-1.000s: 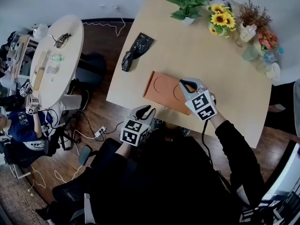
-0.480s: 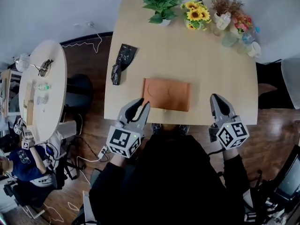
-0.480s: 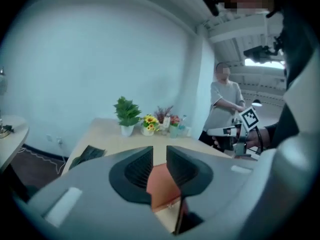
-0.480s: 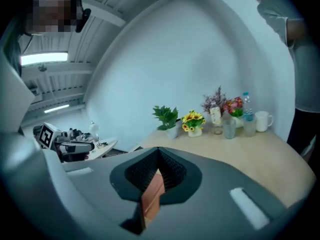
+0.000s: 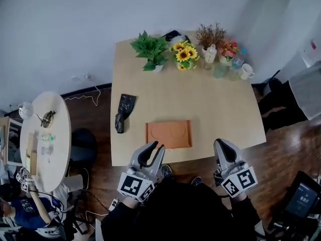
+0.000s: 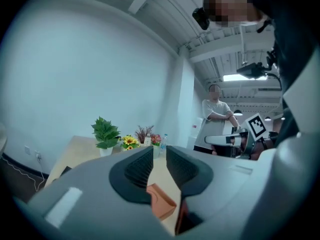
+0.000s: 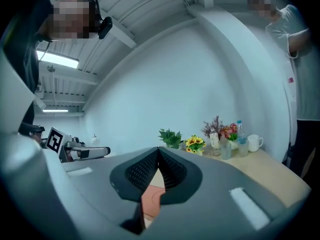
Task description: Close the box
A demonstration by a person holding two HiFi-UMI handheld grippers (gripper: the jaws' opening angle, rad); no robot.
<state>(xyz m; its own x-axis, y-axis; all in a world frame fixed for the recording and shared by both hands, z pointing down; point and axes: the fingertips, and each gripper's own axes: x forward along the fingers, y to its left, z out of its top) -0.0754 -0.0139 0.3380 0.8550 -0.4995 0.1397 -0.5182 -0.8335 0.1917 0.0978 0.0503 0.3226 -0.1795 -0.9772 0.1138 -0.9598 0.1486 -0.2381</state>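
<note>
Near table's (image 5: 215,109) 6 o'clock edge, orange box (image 5: 169,134) lies flat, shut; left claw (image 5: 153,149) ajar, right claw (image 5: 220,144) closed, both empty.

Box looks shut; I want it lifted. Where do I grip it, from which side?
Probably the near long edge of the box, approached low from the person's side with the left gripper, whose jaws stand apart. It lies flat and wide, so likely only its thin edge fits between jaws, and that edge sits close to the table rim.
</note>
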